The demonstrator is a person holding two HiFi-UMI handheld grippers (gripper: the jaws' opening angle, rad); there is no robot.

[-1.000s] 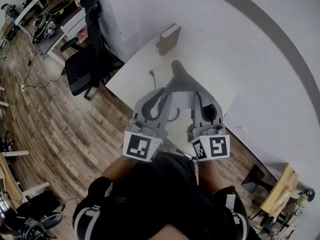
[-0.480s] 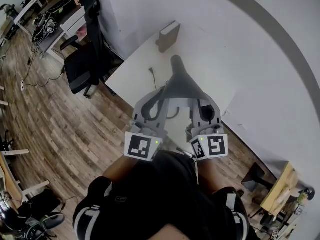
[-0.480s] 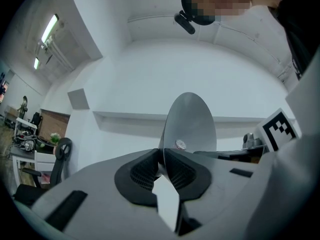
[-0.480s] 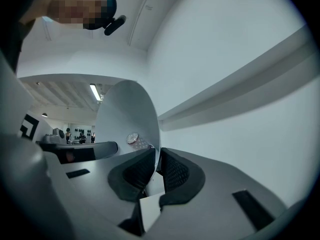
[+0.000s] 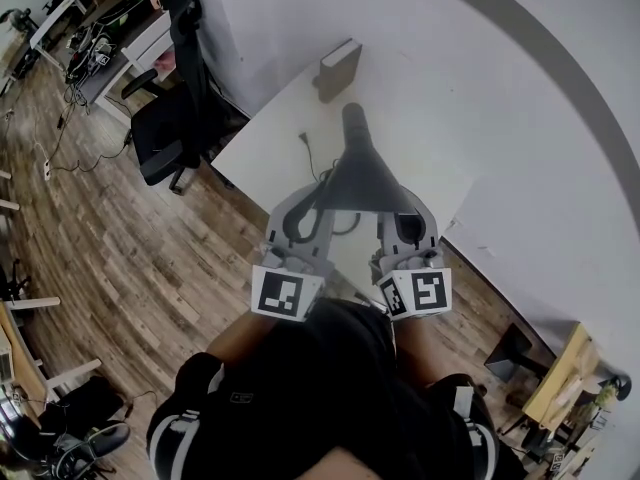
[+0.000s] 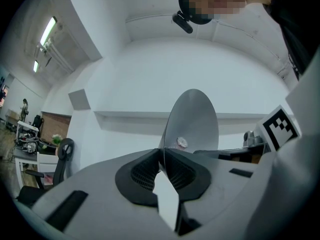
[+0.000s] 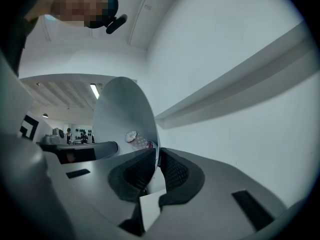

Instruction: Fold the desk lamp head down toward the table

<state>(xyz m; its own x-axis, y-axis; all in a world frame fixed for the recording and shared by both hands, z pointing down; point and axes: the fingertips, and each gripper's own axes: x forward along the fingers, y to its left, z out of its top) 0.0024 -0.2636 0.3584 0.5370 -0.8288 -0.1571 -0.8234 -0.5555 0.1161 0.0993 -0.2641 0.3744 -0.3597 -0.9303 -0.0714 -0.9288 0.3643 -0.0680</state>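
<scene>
Gripped by its thin rim from both sides: the lamp head (image 5: 362,176), up above the white table (image 5: 262,148), over the near half. Points its narrow neck end away from the person, toward the table's far corner; flares wide toward the grippers. Lies lengthwise almost straight up the head view.

Left gripper (image 6: 162,156): jaws narrow and closing, ribbed pads pressed on either face of the rim's edge. Right gripper (image 7: 156,156): nearly together too, pinching the opposite side of the same rim, with nothing else between the pads.

Mostly bare tabletop left of the lamp head, apart from a dark cable (image 5: 305,150) lying near the neck. Grey box (image 5: 336,68) on end at the far corner, well apart from the lamp. Past the table's left edge, wood floor (image 5: 130,258) and an office chair (image 5: 165,118) just beside that edge. White wall (image 5: 500,98) close along the far and right sides. Near edge roughly under the grippers.
</scene>
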